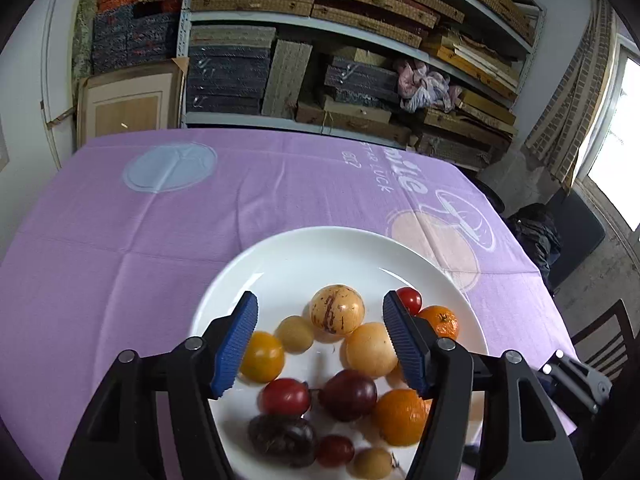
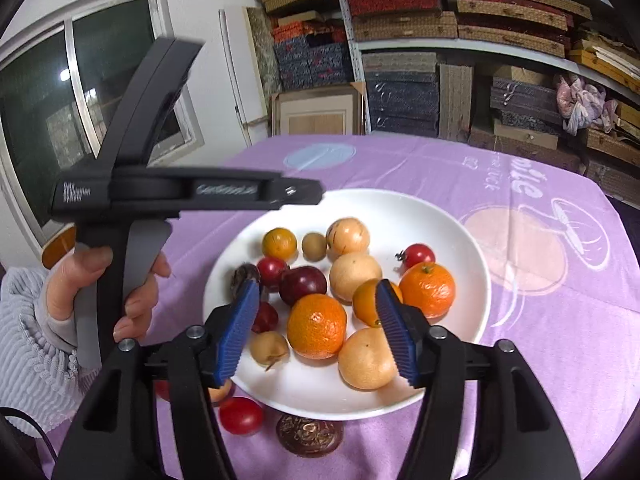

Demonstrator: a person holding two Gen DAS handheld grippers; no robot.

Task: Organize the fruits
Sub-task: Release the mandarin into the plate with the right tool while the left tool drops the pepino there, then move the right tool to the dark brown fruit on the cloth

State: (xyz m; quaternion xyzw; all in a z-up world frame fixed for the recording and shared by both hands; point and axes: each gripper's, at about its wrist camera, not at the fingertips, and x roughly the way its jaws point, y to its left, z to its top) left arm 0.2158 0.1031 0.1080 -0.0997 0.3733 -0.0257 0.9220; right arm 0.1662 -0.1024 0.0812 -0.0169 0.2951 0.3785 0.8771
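A white plate (image 1: 304, 252) on the purple tablecloth holds several fruits: oranges (image 1: 401, 417), dark plums (image 1: 348, 394), red tomatoes (image 1: 409, 300), yellow fruits (image 1: 261, 356) and a striped pale melon (image 1: 337, 309). My left gripper (image 1: 320, 340) is open and empty above the plate. The plate also shows in the right wrist view (image 2: 440, 216). My right gripper (image 2: 318, 328) is open and empty over an orange (image 2: 317, 326). A red tomato (image 2: 241, 415) and a dark brown fruit (image 2: 309, 435) lie on the cloth in front of the plate. The left gripper's body (image 2: 160, 188) hangs left of the plate.
The purple tablecloth (image 1: 160, 240) covers the table. Shelves (image 1: 320, 40) stacked with boxes stand behind it. A dark chair (image 1: 608, 340) stands at the right. A window (image 2: 80, 100) is at the left. The person's hand (image 2: 100, 280) holds the left gripper's handle.
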